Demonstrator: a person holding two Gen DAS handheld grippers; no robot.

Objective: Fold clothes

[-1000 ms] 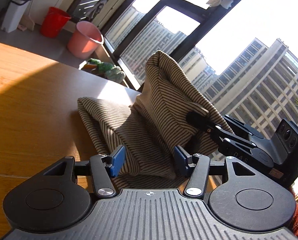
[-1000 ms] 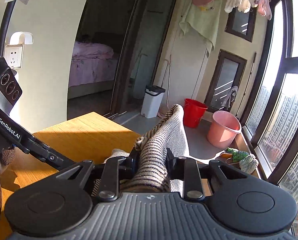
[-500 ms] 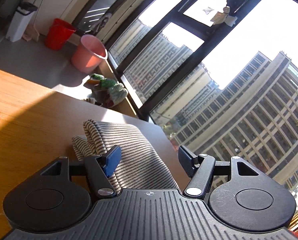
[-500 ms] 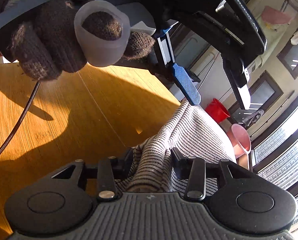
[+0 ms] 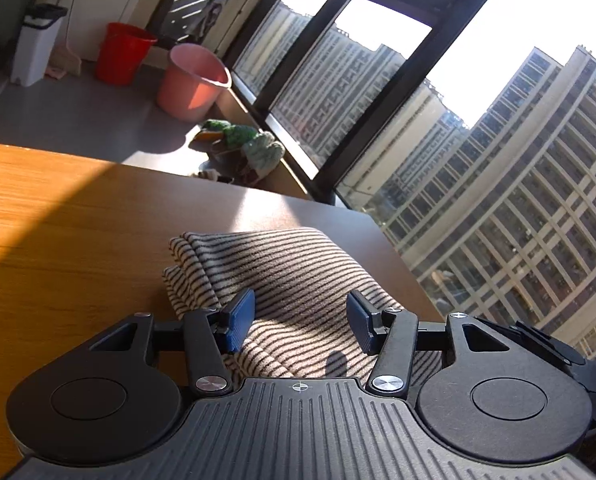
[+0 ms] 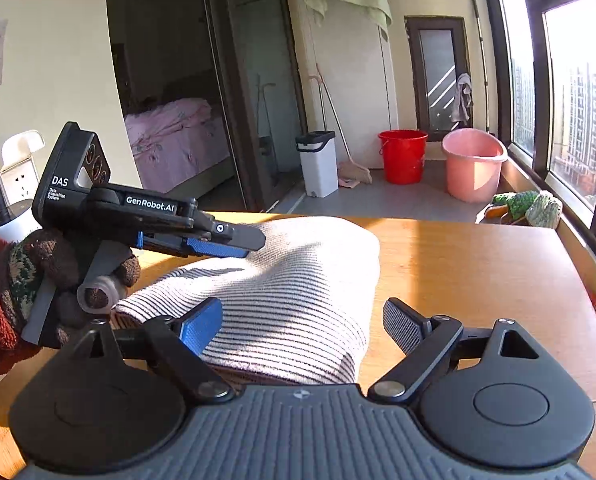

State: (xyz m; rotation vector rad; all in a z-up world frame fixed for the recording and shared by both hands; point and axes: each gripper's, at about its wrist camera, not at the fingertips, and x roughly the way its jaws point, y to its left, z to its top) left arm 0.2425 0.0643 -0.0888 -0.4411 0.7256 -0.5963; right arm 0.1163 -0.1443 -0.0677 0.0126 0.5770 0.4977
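Both grippers just let go: right gripper (image 6: 302, 322) and left gripper (image 5: 300, 320) now hang wide open over the striped garment (image 6: 298, 292), which lies doubled on the wooden table (image 6: 478, 264) instead of lifted, so this fold looks laid down

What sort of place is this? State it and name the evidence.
Probably a home's enclosed high-rise balcony or laundry area: a bedroom with a pink bed through the doorway, a red bucket and pink basin on the floor, apartment towers outside.
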